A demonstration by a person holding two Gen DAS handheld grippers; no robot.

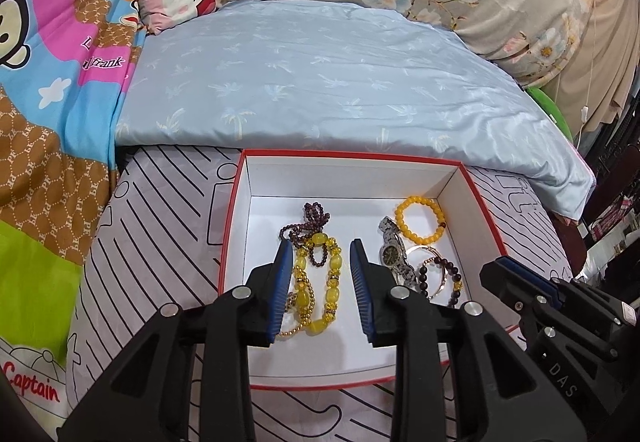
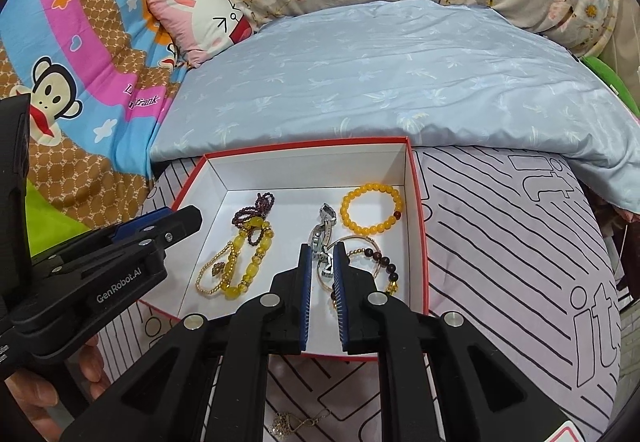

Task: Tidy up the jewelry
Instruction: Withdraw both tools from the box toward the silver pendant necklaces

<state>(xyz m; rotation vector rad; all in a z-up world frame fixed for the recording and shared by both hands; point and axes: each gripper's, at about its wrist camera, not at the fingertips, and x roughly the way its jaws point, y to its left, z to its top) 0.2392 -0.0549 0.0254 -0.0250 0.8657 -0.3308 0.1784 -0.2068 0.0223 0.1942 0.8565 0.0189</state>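
A pale blue quilt [image 1: 320, 82] backs the red-edged box [image 1: 484, 210] holding a yellow necklace [image 1: 316, 282], bracelets and a watch [image 1: 394, 256], where the left gripper [image 1: 320, 258] gapes over the necklace and the right gripper [image 2: 322, 262] nips the watch strap.

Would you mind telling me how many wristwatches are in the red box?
1. The watch lies right of centre in the box, beside the yellow bracelet. The bead piles could hide another.
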